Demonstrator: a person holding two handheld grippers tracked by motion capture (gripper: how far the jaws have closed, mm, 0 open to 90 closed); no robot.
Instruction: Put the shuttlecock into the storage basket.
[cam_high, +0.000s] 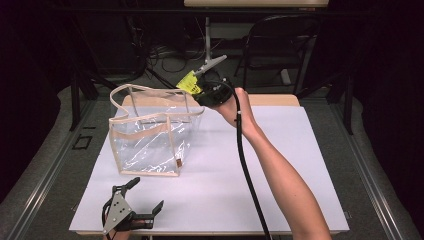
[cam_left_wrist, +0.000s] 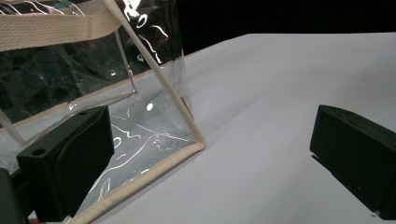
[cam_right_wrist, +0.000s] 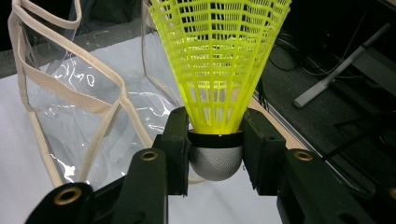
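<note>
The bag (cam_high: 150, 137) is showing glossy, creased clear plastic edged in matt woven beige cloth; the shuttlecock (cam_right_wrist: 215, 70) is wearing a yellow plastic mesh skirt over a dimpled silvery cap; the desk (cam_high: 280, 165) is looking smooth, matt white

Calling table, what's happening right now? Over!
Right hand-held gripper shut on yellow plastic shuttlecock, raised beside clear plastic tote bag. Left hand-held gripper open, empty. Nothing blocking.
</note>
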